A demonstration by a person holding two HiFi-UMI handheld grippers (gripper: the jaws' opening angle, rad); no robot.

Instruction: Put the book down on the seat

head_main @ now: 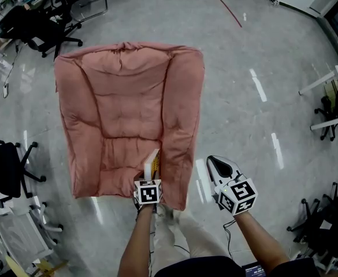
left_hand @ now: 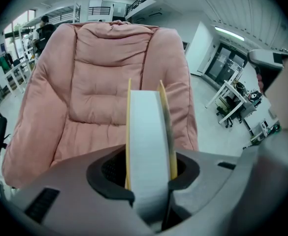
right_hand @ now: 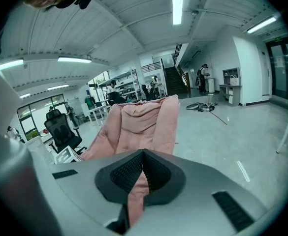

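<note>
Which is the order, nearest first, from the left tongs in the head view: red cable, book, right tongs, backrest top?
1. book, gripped in the left tongs.
2. right tongs, beside them to the right.
3. backrest top, straight ahead, beyond the book.
4. red cable, farthest, at the view's upper right.

Head view steeply down over pink seat (head_main: 128,108), both gripper views face it
</note>
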